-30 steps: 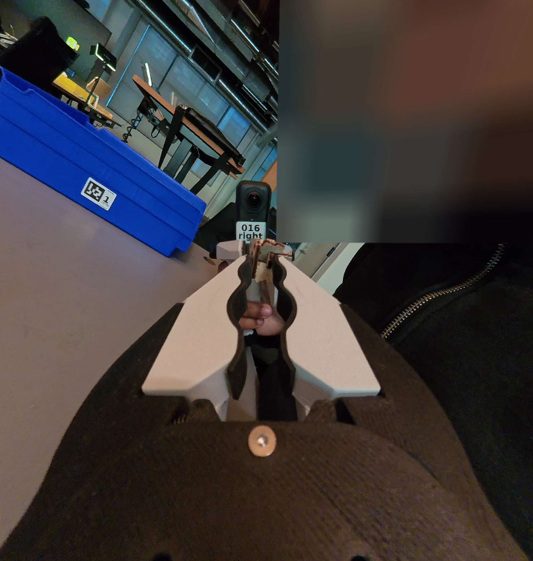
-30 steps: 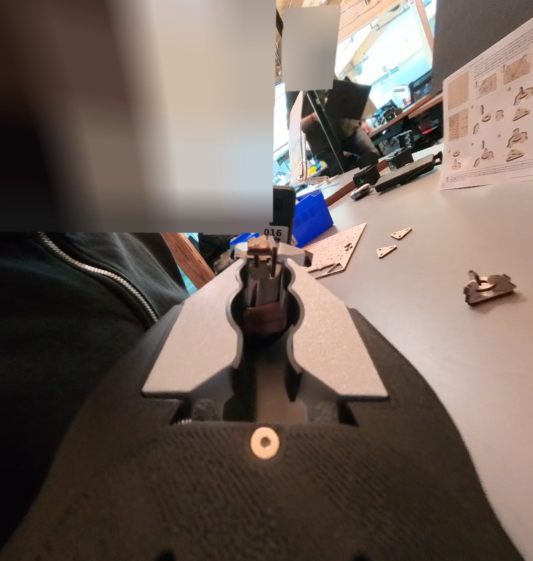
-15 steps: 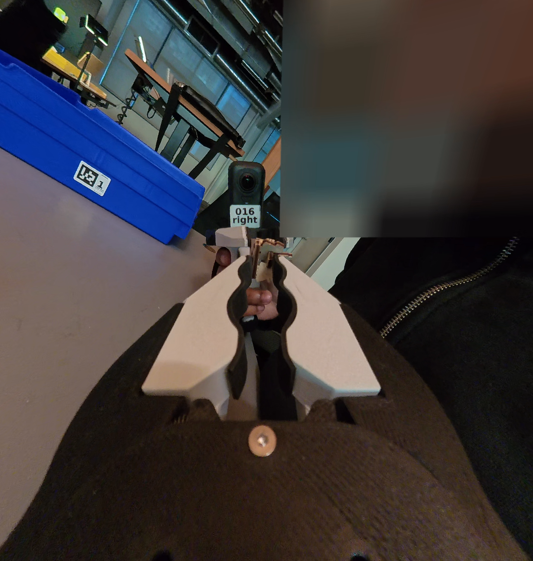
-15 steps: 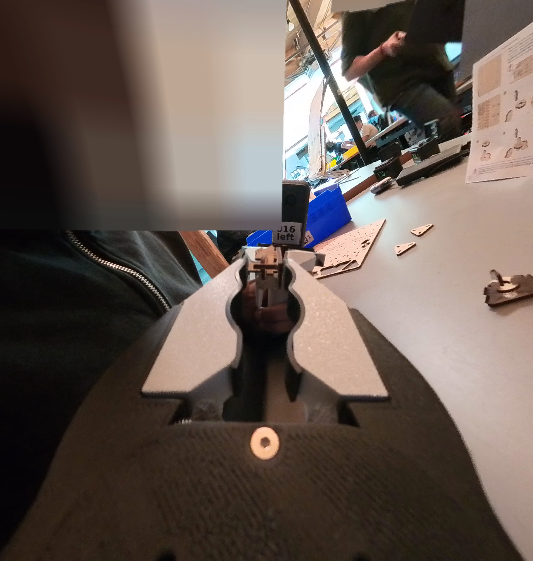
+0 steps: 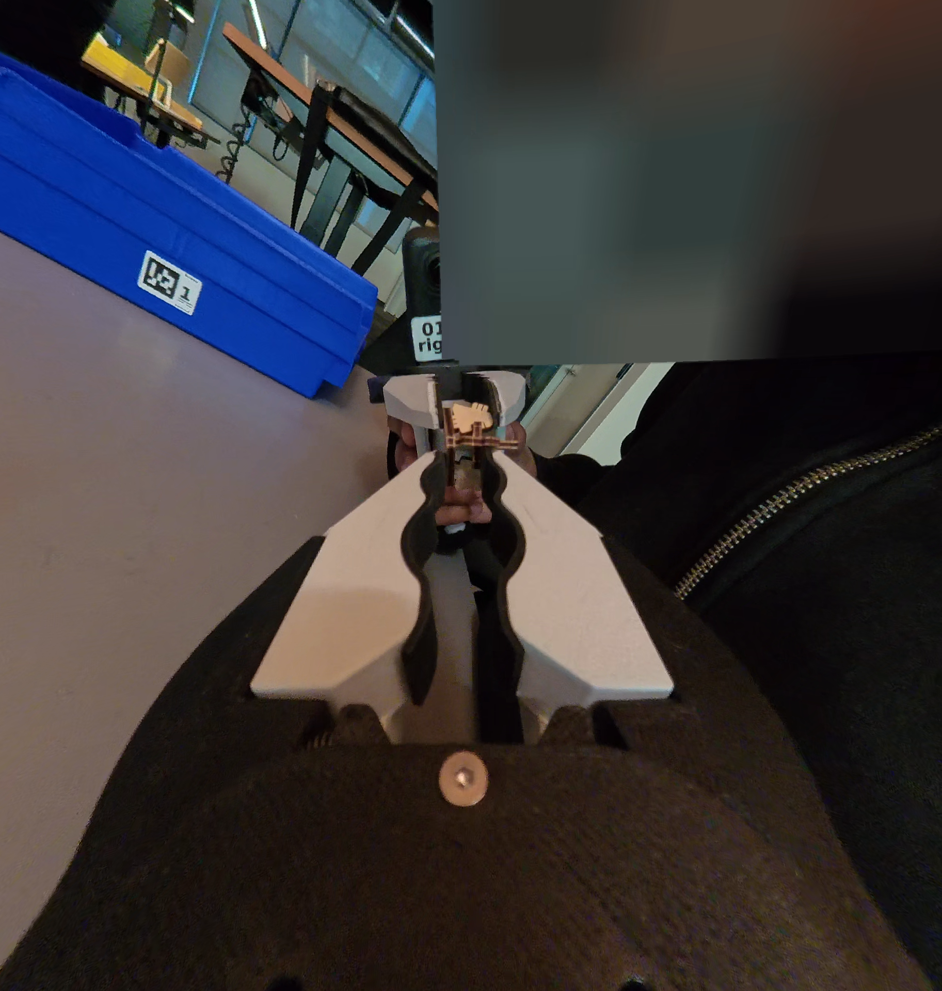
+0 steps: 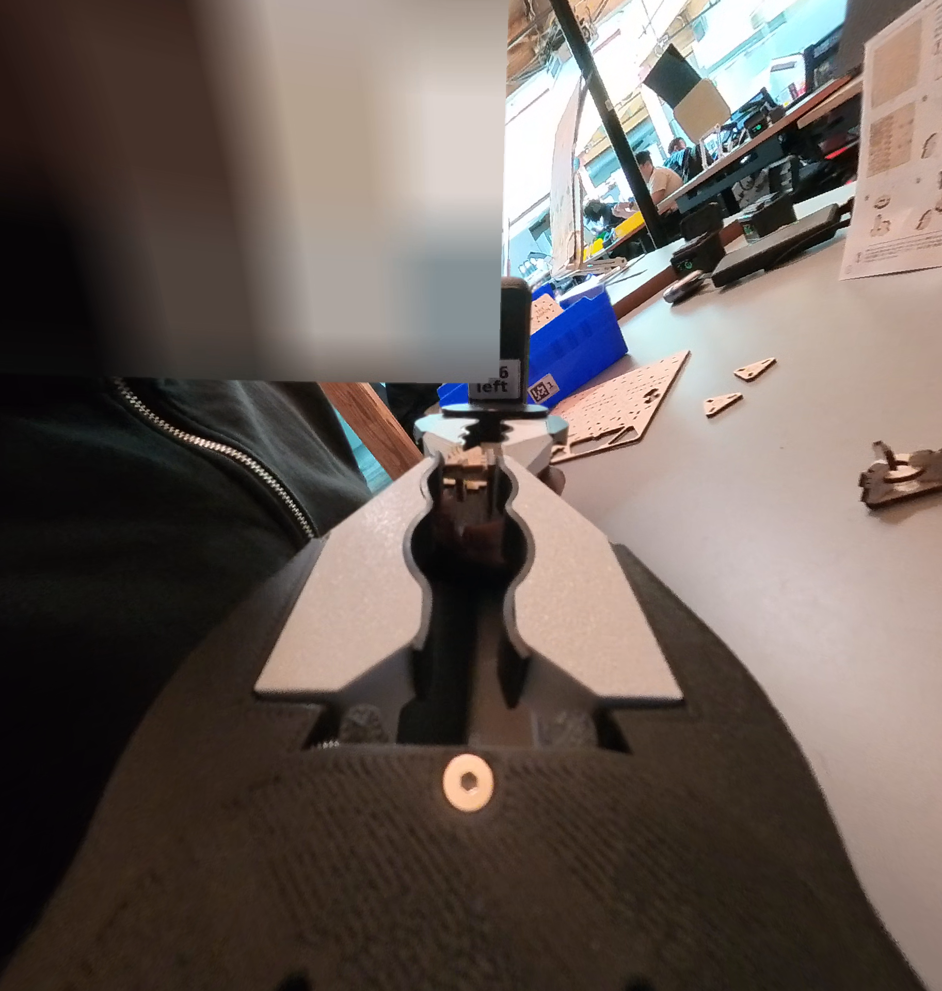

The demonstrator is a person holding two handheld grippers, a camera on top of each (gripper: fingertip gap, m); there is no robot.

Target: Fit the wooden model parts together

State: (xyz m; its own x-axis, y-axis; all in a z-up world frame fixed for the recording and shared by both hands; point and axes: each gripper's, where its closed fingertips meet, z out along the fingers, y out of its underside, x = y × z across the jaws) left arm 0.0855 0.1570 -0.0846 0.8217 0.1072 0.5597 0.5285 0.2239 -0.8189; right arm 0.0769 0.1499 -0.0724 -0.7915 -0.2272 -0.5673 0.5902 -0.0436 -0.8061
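Two grippers met tip to tip above the grey desk (image 6: 779, 536), each seen from its own wrist camera. The left gripper (image 5: 464, 456) was clamped on a small wooden assembly (image 5: 471, 429) of interlocked laser-cut pieces; the right gripper (image 6: 468, 461), facing it, was closed on the same assembly from the other side, though whether its pads pressed the wood was hard to make out.

Counted on the desk in the right wrist view: one perforated wooden sheet (image 6: 635, 397) at 1 o'clock of the grippers, two loose wooden triangles (image 6: 723, 403) at 2 o'clock, one dark assembled wooden part (image 6: 908, 477) at 3 o'clock, one printed instruction sheet (image 6: 913, 161) cut off by the frame's edge, and one blue bin (image 6: 576, 338). The left wrist view showed one blue bin (image 5: 136, 214) at 10 o'clock, cut off at the left.

The person's hands were largely hidden behind the gripper fingers; only fingertips (image 5: 463, 512) showed. A dark zipped jacket (image 5: 779, 536) filled one side of each view.
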